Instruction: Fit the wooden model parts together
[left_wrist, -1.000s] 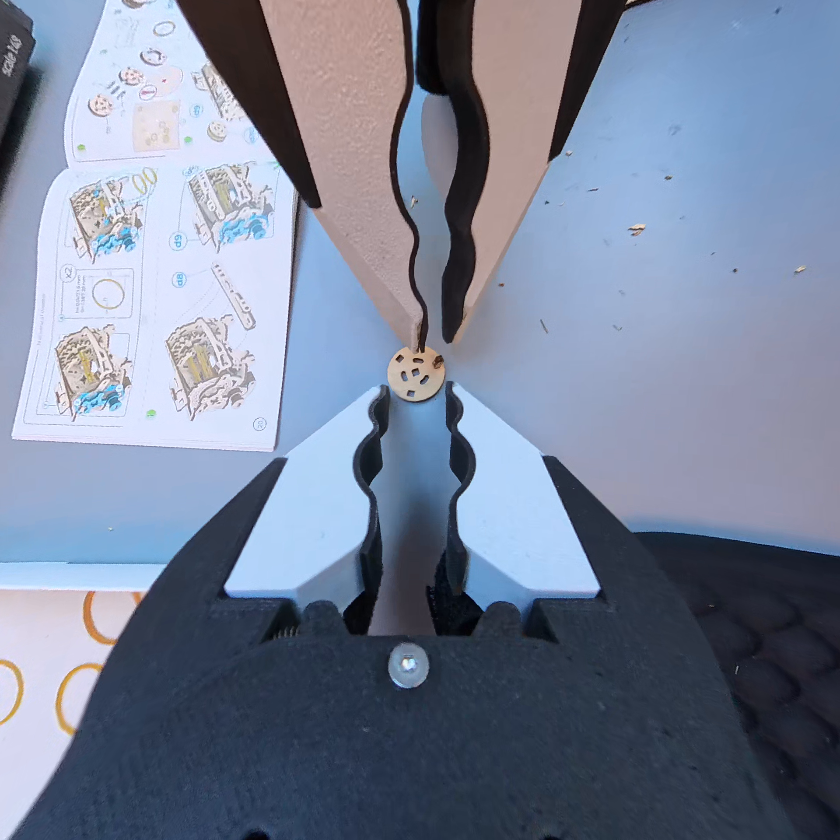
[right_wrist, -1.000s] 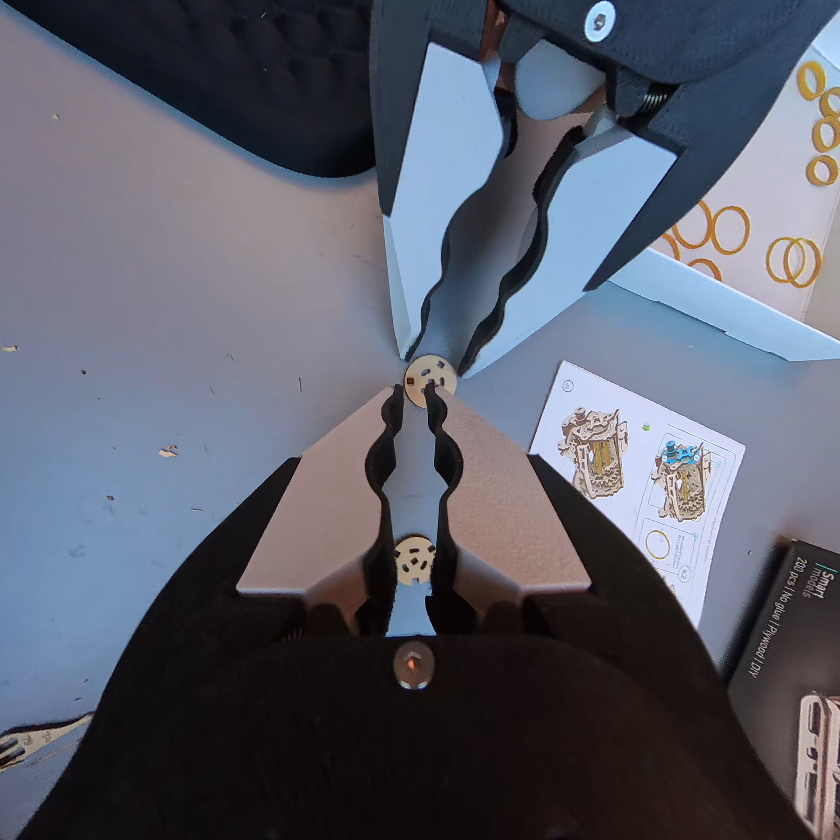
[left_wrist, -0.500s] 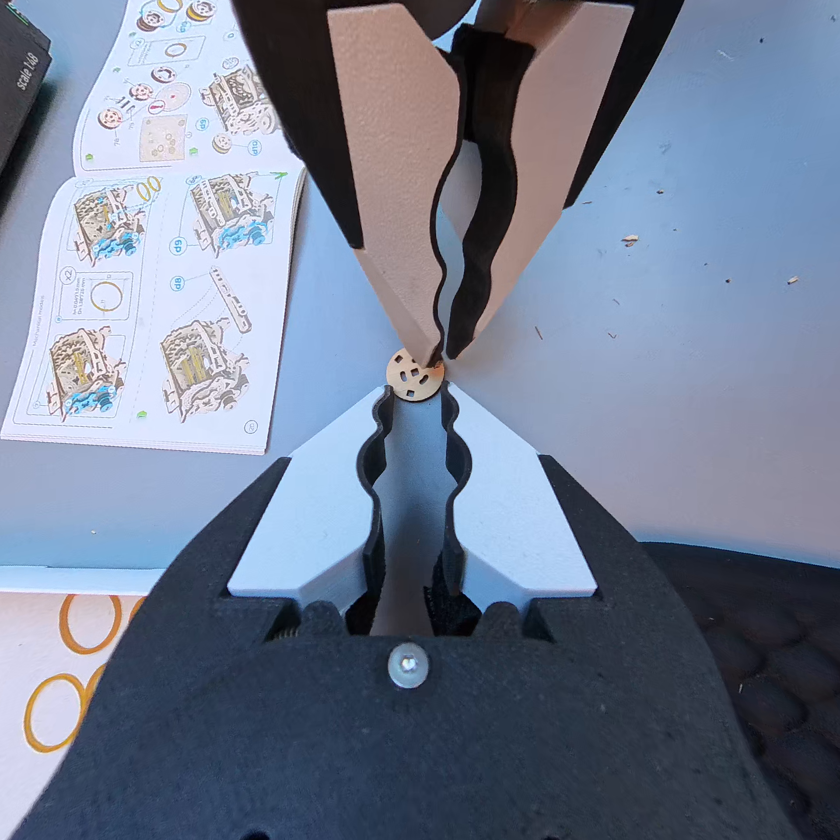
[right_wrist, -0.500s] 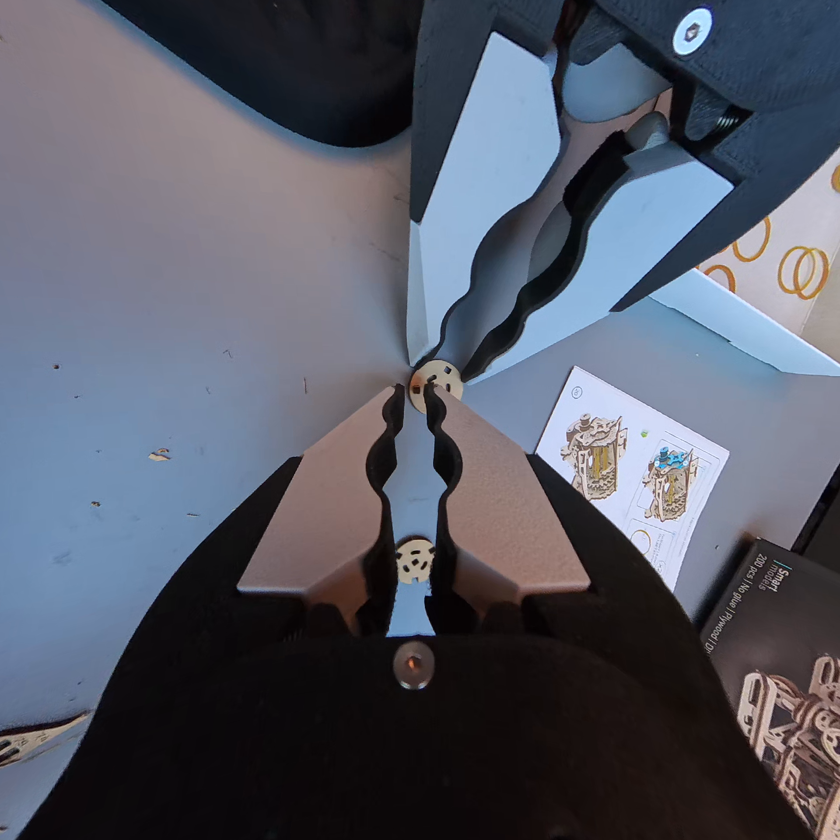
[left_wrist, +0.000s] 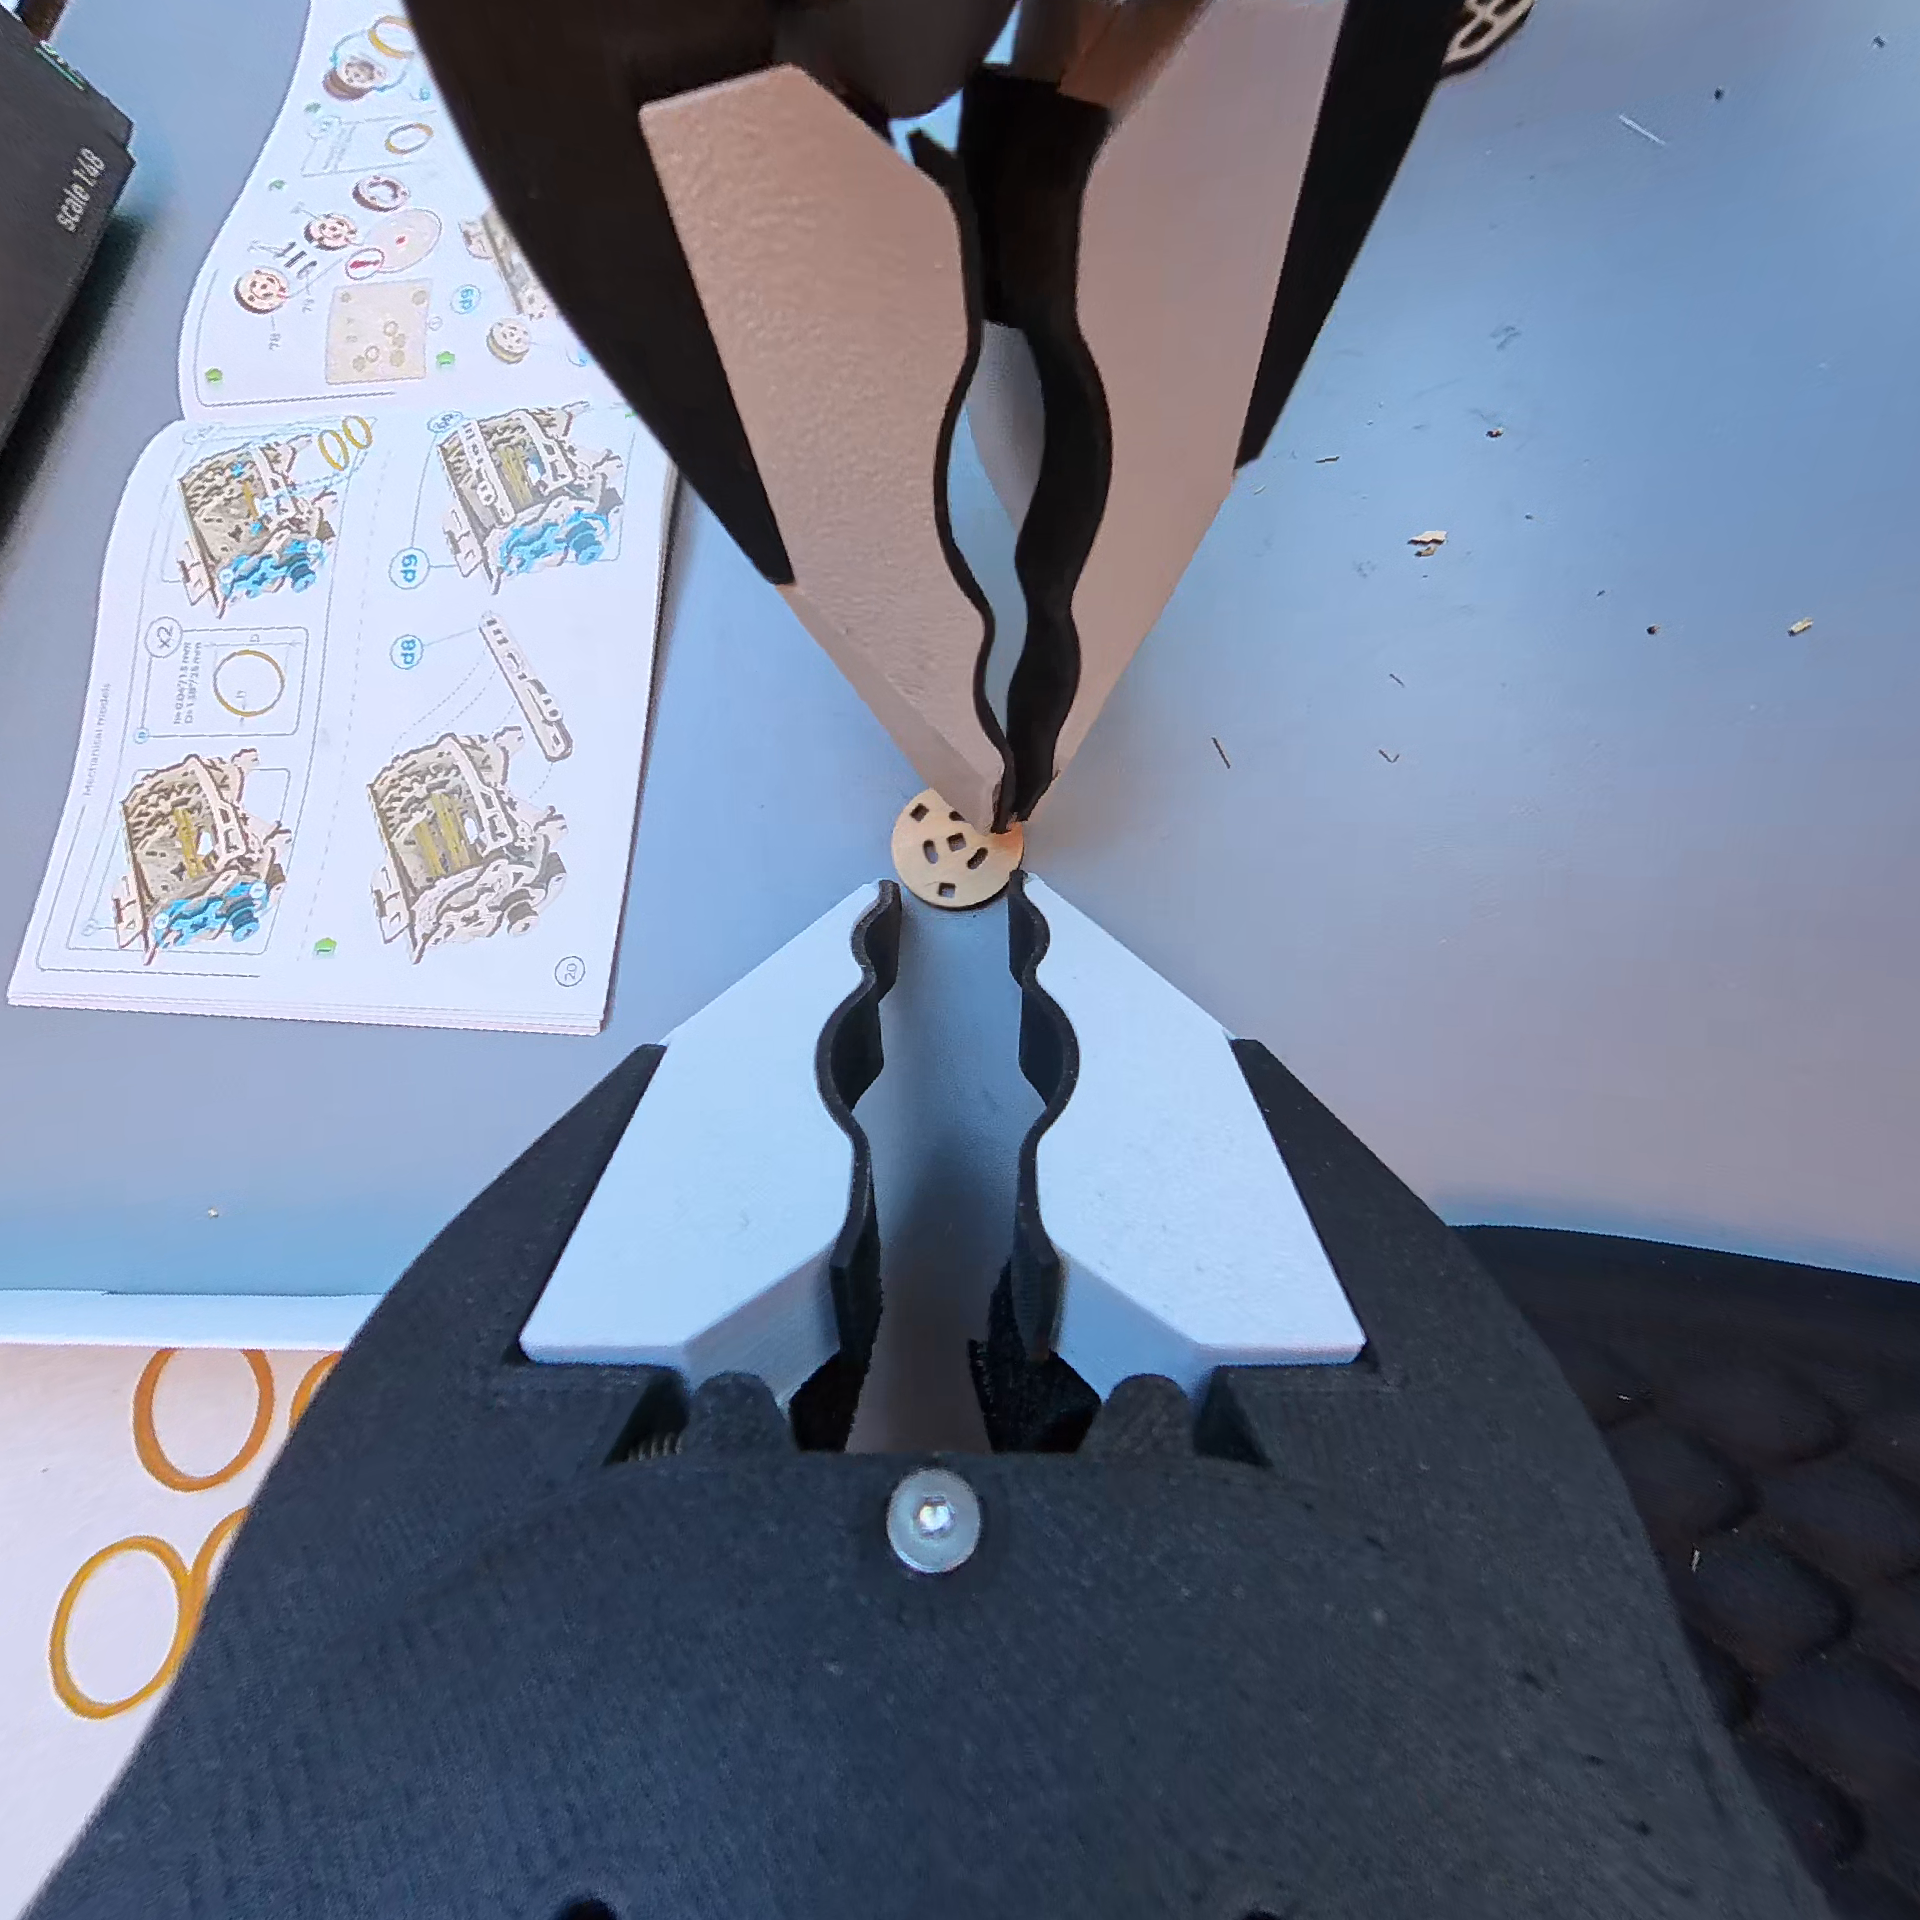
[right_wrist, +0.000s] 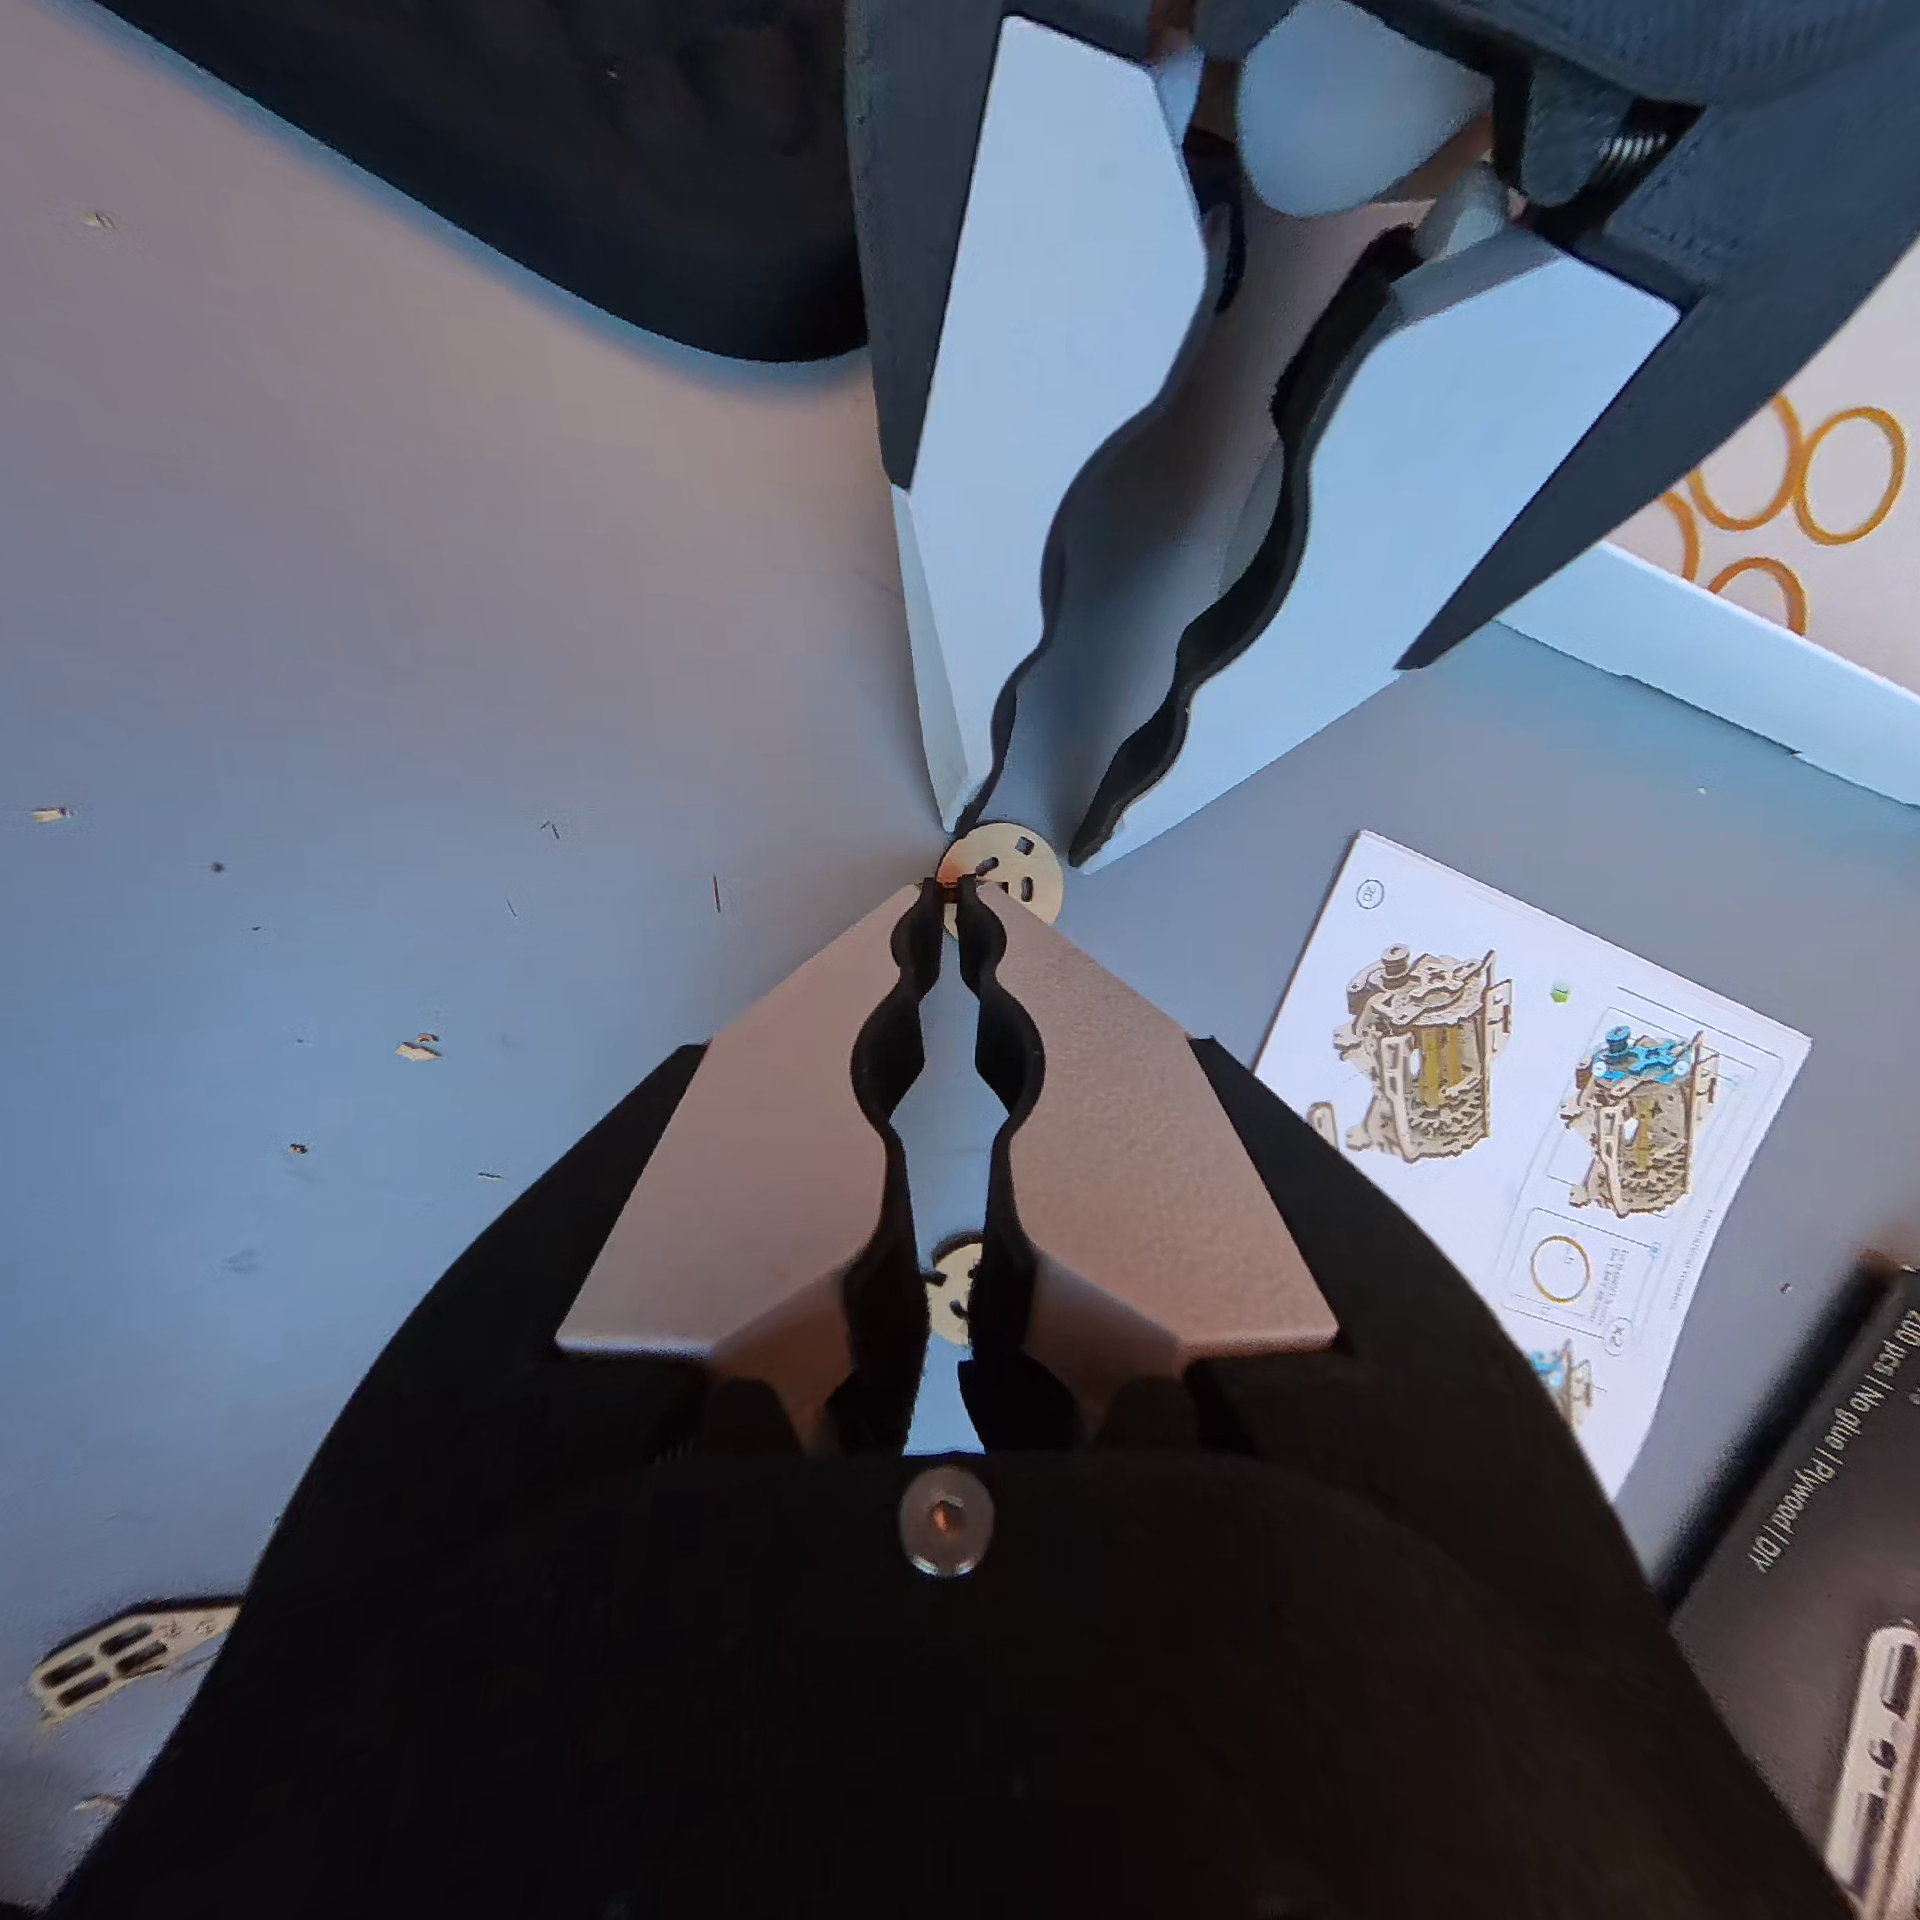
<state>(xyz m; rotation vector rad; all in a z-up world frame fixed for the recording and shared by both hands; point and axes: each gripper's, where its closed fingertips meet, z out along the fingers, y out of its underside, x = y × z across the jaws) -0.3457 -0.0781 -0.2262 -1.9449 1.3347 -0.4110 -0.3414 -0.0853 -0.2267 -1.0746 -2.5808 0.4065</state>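
in the left wrist view the left gripper (left_wrist: 951, 896) holds the wooden disc (left_wrist: 956, 850) by its rim as before, while the right gripper (left_wrist: 1013, 816) has narrowed onto a small peg at the disc's edge, so seating looks close. in the right wrist view a second disc (right_wrist: 956, 1288) lies on the tabletop (right_wrist: 416, 623) behind the first disc; the booklet (right_wrist: 1538, 1122) and black box (right_wrist: 1818, 1558) carry print i leave unread.
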